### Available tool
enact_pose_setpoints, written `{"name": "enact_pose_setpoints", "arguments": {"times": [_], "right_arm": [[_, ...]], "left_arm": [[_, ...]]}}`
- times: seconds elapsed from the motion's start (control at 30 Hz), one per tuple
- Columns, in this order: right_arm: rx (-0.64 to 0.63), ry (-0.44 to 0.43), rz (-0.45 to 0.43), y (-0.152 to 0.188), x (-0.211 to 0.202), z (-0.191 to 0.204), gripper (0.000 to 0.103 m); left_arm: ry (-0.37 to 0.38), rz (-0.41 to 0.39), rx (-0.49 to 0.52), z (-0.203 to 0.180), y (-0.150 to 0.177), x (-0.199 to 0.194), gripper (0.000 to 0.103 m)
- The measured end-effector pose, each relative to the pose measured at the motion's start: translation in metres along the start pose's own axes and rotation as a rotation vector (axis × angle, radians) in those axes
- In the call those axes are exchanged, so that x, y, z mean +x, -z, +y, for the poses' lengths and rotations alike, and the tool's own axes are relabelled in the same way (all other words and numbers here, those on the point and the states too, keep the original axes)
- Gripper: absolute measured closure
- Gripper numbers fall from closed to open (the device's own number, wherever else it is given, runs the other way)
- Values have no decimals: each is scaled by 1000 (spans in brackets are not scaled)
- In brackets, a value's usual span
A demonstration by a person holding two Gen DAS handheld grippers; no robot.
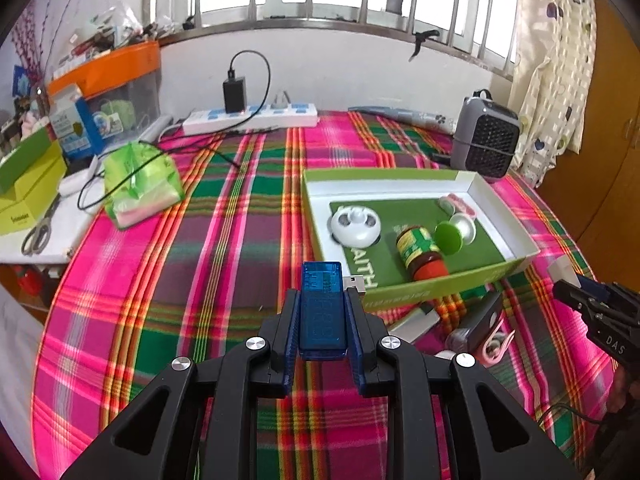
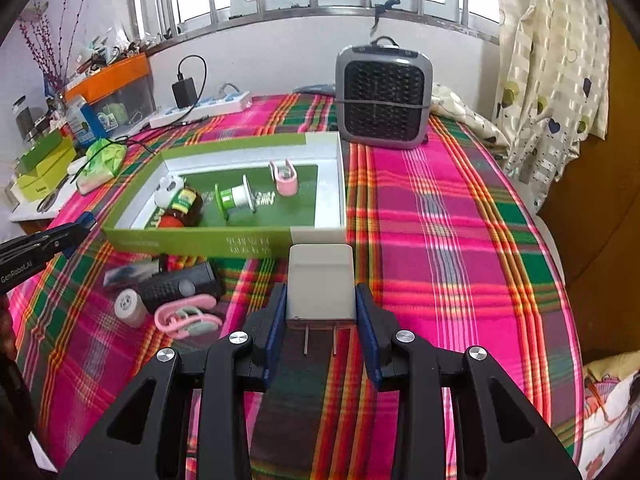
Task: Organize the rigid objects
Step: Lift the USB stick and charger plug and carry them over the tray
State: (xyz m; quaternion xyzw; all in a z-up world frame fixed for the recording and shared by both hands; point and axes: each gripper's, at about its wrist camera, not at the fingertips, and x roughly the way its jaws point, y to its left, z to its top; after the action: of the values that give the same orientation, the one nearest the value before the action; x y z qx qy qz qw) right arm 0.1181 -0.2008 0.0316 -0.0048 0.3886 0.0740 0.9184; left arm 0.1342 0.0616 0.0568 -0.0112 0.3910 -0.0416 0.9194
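Inside green box [image 2: 208, 240]: 1 jar [image 2: 182, 208], 1 spool [image 2: 234, 198].

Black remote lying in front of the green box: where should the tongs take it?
Grip the black remote across its narrow width near the middle, coming from above. It lies flat, with a white jar and pink clip crowding its near side.

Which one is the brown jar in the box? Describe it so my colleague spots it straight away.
Find the green, white-lined box on the plaid cloth, in front of the grey fan. At its near left end, beside the white round gadget, the brown jar lies on its side. It alone has a red cap and a green-and-yellow label.
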Motion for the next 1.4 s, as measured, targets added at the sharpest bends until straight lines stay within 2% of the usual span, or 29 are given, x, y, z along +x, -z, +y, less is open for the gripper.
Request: {"name": "enact_pose_setpoints", "arguments": {"times": [0.27, 0.57, 0.97, 1.4], "right_arm": [[-27, -33, -34, -26, 4, 2, 68], [-51, -58, -36, -54, 20, 4, 68], [-65, -60, 30, -73, 51, 4, 68], [-121, -77, 127, -72, 72, 13, 68]], "left_arm": [[20, -18, 14, -10, -17, 7, 82], [42, 1, 19, -21, -29, 25, 82], [45, 40, 24, -25, -31, 48, 82], [44, 88, 32, -29, -28, 68, 82]]}}
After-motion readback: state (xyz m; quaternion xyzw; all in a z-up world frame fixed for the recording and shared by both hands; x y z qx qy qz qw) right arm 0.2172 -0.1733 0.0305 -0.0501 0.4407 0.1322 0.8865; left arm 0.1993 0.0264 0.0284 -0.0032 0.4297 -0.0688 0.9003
